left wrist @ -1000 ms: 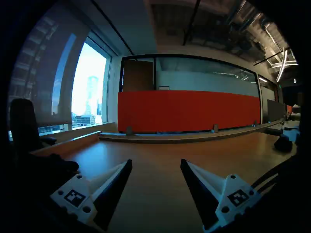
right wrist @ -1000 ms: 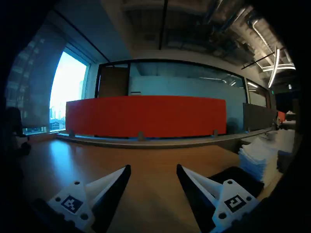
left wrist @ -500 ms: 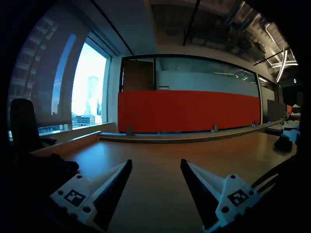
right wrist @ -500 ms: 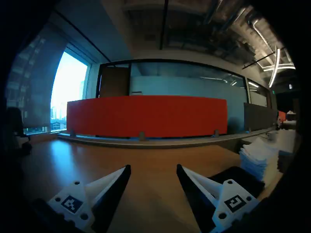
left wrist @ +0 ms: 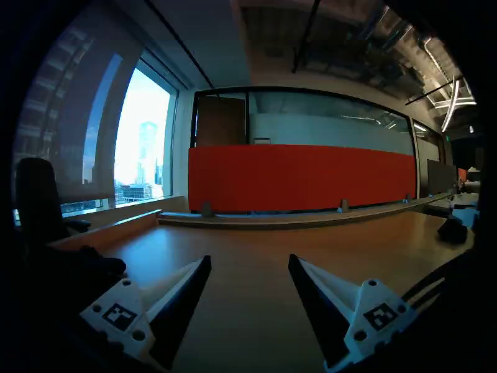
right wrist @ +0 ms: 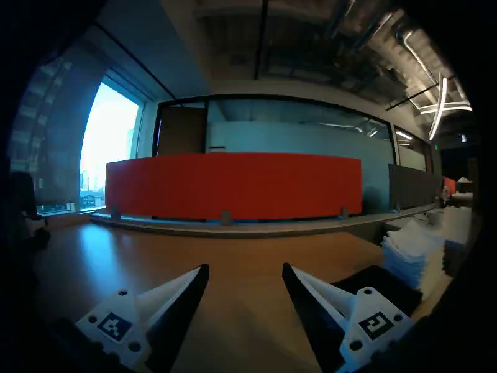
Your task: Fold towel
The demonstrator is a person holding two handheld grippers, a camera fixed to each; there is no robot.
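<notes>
The left gripper (left wrist: 249, 257) sat low over the bare wooden surface (left wrist: 248, 311), fingers spread and holding nothing. The right gripper (right wrist: 245, 265) was likewise spread and empty, with a stack of white towels (right wrist: 413, 252) on the surface to its right.

White towel stack (right wrist: 413, 256) partly beyond right edge.

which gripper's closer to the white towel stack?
Right. The towel stack sits close beside the right gripper, just off its right finger; from the left gripper it is far off right.
</notes>
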